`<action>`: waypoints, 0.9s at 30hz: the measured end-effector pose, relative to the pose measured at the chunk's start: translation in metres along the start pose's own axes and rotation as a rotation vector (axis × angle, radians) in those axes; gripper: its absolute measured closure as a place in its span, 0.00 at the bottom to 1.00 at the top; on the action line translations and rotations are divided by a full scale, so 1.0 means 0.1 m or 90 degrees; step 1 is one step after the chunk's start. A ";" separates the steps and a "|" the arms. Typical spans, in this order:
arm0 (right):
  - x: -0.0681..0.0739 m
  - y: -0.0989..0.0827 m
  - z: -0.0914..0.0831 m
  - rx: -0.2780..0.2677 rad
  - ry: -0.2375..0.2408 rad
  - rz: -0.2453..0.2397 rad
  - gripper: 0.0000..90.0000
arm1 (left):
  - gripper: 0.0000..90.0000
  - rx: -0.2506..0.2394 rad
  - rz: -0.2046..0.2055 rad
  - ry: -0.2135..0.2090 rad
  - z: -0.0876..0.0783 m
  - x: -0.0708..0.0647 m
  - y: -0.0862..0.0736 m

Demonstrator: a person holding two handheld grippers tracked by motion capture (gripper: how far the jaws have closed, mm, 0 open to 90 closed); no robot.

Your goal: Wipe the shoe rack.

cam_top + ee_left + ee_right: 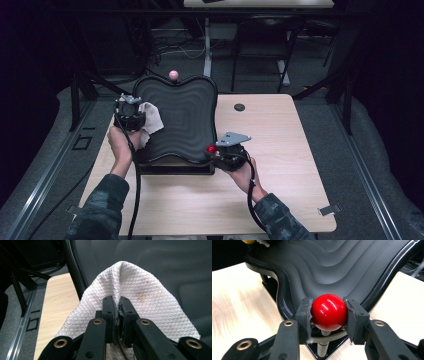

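We see a big black wavy tray sitting on a light wooden table. Our left gripper is at the tray's left edge. Its jaws are squeezed tight on a white cloth, and the cloth spreads out over the dark tray in front of them. The cloth has a few faint brown spots.

Our right gripper is at the tray's near right corner. Its jaws are pressed on both sides of a shiny red ball. The ball sits on a thin white post at the tray's corner.

A pink ball stands at the far edge of the tray. A small dark round thing lies on the table to the right of the tray, well apart from both grippers. Black frame legs and cables stand on the grey floor beyond the table.
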State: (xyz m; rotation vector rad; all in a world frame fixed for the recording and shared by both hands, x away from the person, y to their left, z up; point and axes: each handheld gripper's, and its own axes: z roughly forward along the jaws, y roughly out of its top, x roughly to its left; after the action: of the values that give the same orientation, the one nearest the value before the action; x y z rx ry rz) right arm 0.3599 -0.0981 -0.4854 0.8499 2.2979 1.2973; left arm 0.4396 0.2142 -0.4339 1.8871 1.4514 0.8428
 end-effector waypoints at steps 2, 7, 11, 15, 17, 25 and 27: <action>0.00 0.00 0.00 0.001 -0.001 0.000 0.67 | 0.93 0.005 0.002 -0.006 -0.03 0.00 -0.05; 0.00 0.00 0.00 0.001 -0.002 -0.001 0.67 | 0.93 0.004 0.005 -0.013 -0.09 -0.03 -0.17; 0.00 0.00 0.00 0.002 -0.003 0.000 0.67 | 0.93 0.004 0.015 -0.013 -0.12 -0.06 -0.24; 0.00 0.00 0.00 0.002 -0.002 -0.001 0.67 | 0.93 0.005 0.026 -0.014 -0.16 -0.11 -0.31; 0.00 0.00 0.00 0.002 -0.002 -0.002 0.67 | 0.93 0.009 0.035 -0.018 -0.18 -0.14 -0.35; 0.00 0.00 0.00 0.001 0.003 -0.003 0.67 | 0.93 0.017 0.057 -0.034 -0.26 -0.23 -0.50; 0.00 0.00 0.00 0.002 0.001 -0.004 0.67 | 0.93 0.021 0.065 -0.041 -0.29 -0.26 -0.54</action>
State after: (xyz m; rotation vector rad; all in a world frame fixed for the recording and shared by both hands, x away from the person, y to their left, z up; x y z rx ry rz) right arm 0.3600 -0.0984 -0.4851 0.8422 2.3021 1.2924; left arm 0.3801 0.2035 -0.4617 2.0095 1.3479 0.8019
